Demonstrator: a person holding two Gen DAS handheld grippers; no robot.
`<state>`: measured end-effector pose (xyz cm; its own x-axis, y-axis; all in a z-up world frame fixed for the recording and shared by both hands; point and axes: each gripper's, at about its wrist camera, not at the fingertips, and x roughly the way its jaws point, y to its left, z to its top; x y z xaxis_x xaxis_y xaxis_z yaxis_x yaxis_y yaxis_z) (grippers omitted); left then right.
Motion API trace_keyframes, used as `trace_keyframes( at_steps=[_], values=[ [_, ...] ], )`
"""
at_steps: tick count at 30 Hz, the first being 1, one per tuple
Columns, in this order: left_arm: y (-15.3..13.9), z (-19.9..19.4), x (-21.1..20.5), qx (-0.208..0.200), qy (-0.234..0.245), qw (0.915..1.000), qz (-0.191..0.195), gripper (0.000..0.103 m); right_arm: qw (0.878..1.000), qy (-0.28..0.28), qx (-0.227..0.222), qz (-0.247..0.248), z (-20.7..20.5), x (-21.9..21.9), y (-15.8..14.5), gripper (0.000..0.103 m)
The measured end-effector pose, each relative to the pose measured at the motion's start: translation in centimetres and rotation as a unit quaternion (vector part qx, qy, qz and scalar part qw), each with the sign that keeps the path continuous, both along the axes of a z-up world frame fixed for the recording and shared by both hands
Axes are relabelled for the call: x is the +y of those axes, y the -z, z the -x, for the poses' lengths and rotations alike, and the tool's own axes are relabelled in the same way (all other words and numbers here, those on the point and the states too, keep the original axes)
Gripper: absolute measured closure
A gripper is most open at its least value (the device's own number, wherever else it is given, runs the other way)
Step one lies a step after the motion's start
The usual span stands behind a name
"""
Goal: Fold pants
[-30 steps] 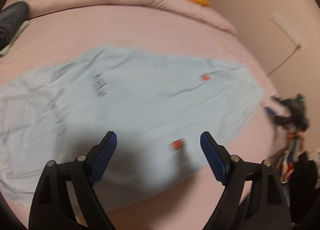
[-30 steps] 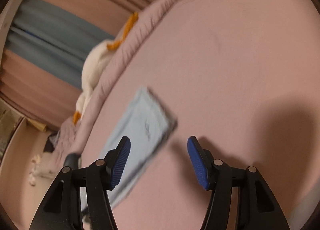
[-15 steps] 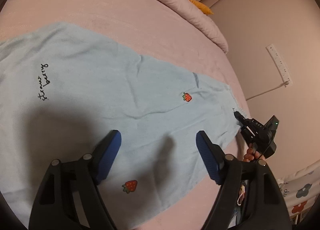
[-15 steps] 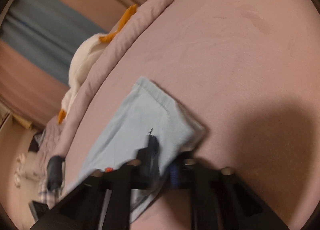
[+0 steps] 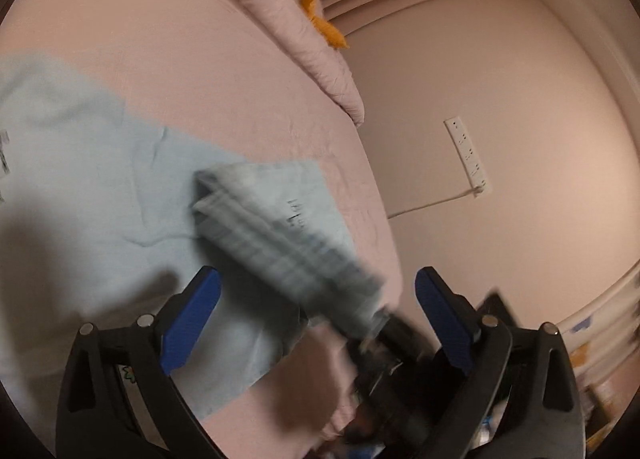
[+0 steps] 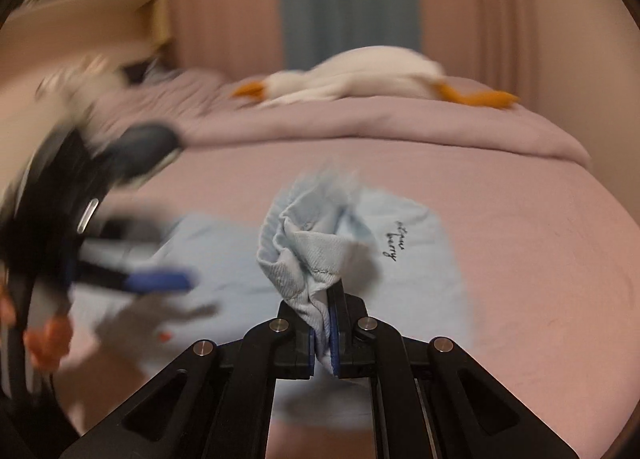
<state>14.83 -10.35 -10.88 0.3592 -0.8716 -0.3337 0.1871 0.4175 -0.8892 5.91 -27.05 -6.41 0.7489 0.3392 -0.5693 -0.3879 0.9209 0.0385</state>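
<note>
Light blue pants [image 5: 100, 195] lie spread on the pink bed [image 5: 180, 71]. My right gripper [image 6: 324, 343] is shut on the bunched hem end of the pants [image 6: 308, 255] and holds it lifted over the rest of the cloth; black script lettering [image 6: 394, 245] shows beside it. In the left wrist view that lifted end [image 5: 288, 243] is blurred, with the right gripper [image 5: 384, 335] below it. My left gripper [image 5: 316, 323] is open and empty above the pants' near edge. It also shows blurred at the left of the right wrist view [image 6: 152, 279].
A white plush goose [image 6: 352, 79] lies on the folded pink duvet [image 6: 360, 127] at the head of the bed. A wall with a power strip [image 5: 468, 157] stands right of the bed. A dark object [image 6: 144, 151] lies at the bed's left.
My right gripper has shut on the hem end of the pants and lifted it back over the cloth. My left gripper has swung right, toward the bed's edge, still open.
</note>
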Motion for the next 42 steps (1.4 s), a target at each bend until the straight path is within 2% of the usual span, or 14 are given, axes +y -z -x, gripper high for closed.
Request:
trace_keyframes(
  at_steps=[4, 7, 8, 9, 16, 21, 22, 24, 26, 28, 30, 32, 40, 42],
  values=[
    [2.8, -0.2, 0.7, 0.058, -0.008, 0.998, 0.022, 0.016, 0.998, -0.053, 0.017, 0.041, 1.1, 5.6, 2.2, 0.095],
    [2.0, 0.1, 1.8, 0.04, -0.017, 0.9991, 0.001, 0.057, 0.994, -0.079, 0.017, 0.071, 2.2, 7.9, 2.6, 0.095],
    [1.8, 0.2, 2.2, 0.033, -0.021, 0.9992, -0.01, 0.085, 0.993, -0.083, 0.014, 0.081, 2.4, 8.4, 2.6, 0.095],
    [1.3, 0.5, 3.0, 0.019, -0.029, 0.9991, -0.023, 0.089, 0.992, -0.086, 0.01, 0.094, 2.6, 9.0, 2.5, 0.095],
    [-1.4, 2.6, 7.6, -0.068, -0.072, 0.9921, -0.078, 0.09, 0.989, -0.109, -0.017, 0.099, 2.9, 11.8, 0.8, 0.095],
    [0.6, 3.2, 9.9, -0.054, -0.091, 0.9825, -0.153, 0.093, 0.983, -0.145, -0.01, 0.113, 3.6, 15.4, 2.3, 0.095],
    [1.4, 3.3, 10.3, -0.047, -0.104, 0.9736, -0.197, 0.093, 0.982, -0.152, -0.003, 0.11, 3.6, 15.8, 2.7, 0.095],
    [2.9, 3.4, 11.0, -0.024, -0.115, 0.9643, -0.237, 0.085, 0.978, -0.17, 0.03, 0.115, 3.0, 16.8, 4.4, 0.088],
    [3.2, 3.7, 12.1, -0.019, -0.119, 0.9661, -0.228, 0.083, 0.975, -0.167, 0.073, 0.126, 2.3, 17.3, 6.0, 0.079],
    [2.1, 4.1, 12.6, -0.033, -0.129, 0.959, -0.25, 0.071, 0.977, -0.167, 0.082, 0.109, 2.1, 16.8, 6.1, 0.073],
    [1.3, 4.5, 13.4, -0.045, -0.14, 0.9543, -0.26, 0.056, 0.976, -0.169, 0.109, 0.086, 1.6, 15.8, 5.3, 0.055],
    [0.5, 4.6, 14.3, -0.055, -0.151, 0.9547, -0.251, 0.056, 0.976, -0.17, 0.131, 0.048, 1.5, 13.9, 4.0, 0.055],
    [-1.3, 3.9, 11.9, -0.053, -0.137, 0.9676, -0.206, 0.056, 0.987, -0.095, 0.111, -0.069, 0.4, 4.7, -1.0, 0.055],
    [-1.4, 3.7, 10.3, -0.051, -0.114, 0.9733, -0.193, 0.056, 0.992, -0.068, 0.095, -0.047, 0.4, 3.9, -1.1, 0.055]
  ],
)
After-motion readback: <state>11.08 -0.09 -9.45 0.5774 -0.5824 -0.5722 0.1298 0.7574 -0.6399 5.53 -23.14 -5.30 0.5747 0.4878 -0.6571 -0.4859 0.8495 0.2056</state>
